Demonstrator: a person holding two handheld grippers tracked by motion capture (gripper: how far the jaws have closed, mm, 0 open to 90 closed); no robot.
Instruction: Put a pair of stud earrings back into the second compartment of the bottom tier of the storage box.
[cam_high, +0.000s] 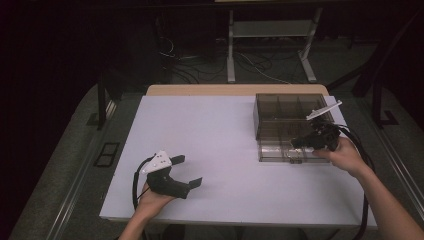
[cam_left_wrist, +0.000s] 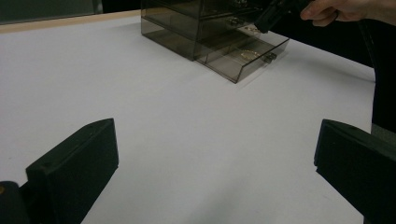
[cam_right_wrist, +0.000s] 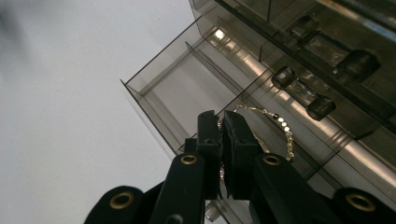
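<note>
**Right gripper clamped on gold chain over open drawer**

Chain (cam_right_wrist: 275, 123): thin, gold, small round links plus a few darker beads. It loops out to the right of the jaws in the right gripper view. One end is pinched between the jaws; the rest hangs over the pulled-out drawer. Can't tell if the loose part touches the drawer floor. A gold glint (cam_left_wrist: 250, 54) lies in the drawer in the left gripper view.

Drawer (cam_right_wrist: 159, 98): smoked clear plastic with thin dividers splitting it into compartments. It's the lowest one, slid out toward the near side. The compartment left of the chain looks bare.

Drawer box (cam_high: 287, 112): same tinted plastic, far right of the tabletop. Its top is divided into three open sections. Small block handles (cam_right_wrist: 285, 76) sit on the drawer fronts above.

Right gripper (cam_high: 300, 141): jaws together, shut on the chain, tips over the open drawer. Right hand (cam_high: 345, 156) holds it from the near right, cable running back along the forearm.

Left gripper (cam_high: 190, 172): jaws wide apart, holding nothing, near left of the tabletop, well apart from the box. Left hand (cam_high: 152, 200) grips it at the near edge.

Tabletop (cam_high: 210, 135): plain white sheet, wood edge showing at the far side.
</note>
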